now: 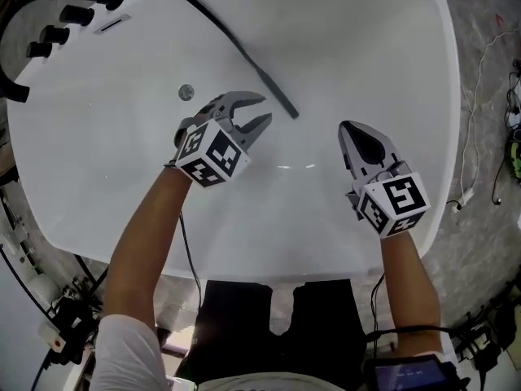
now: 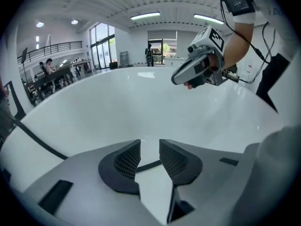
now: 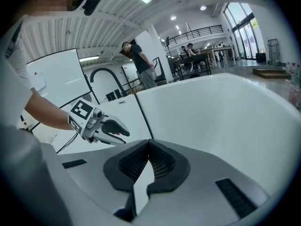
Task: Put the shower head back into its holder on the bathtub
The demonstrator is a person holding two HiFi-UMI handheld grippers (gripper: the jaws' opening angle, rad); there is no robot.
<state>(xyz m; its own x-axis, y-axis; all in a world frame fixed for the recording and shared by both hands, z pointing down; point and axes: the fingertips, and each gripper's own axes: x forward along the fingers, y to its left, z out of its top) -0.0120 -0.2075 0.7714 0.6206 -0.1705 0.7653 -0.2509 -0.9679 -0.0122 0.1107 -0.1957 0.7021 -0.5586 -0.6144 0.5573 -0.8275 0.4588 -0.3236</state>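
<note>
Black shower head (image 1: 273,92) just beyond the open left gripper (image 1: 265,108); right gripper (image 1: 348,130) closed.

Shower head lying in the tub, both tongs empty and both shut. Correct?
Not quite: the left tongs are open, pads apart with nothing between them, as the left gripper view shows. The right tongs are shut and empty, and the shower head lies in the tub.

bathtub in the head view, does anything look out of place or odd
Yes. The black shower head lies loose on the inside of the white bathtub. Its hose trails down from the rim by the black taps, rather than the head sitting in a holder. No spill or damage shows.
</note>
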